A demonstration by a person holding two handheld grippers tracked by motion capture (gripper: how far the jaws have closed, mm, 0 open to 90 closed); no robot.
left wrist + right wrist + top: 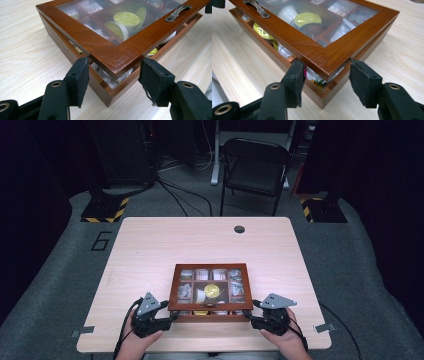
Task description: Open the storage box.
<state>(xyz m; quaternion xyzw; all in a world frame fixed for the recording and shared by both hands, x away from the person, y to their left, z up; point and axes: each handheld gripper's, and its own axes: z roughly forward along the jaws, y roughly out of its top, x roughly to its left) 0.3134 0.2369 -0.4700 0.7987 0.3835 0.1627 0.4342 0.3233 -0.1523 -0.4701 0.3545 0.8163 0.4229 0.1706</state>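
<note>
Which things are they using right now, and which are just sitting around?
In use: wooden box; its glass-topped lid, raised at the near edge; left gripper and right gripper, one at each near lid corner.

Just around: folding chair; floor cables.

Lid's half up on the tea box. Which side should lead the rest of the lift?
Neither clearly; the right only by a hair. The left hand-held gripper and right hand-held gripper each clamp a near corner of the glass lid, raised off the wooden box. Likely lift both together.
</note>
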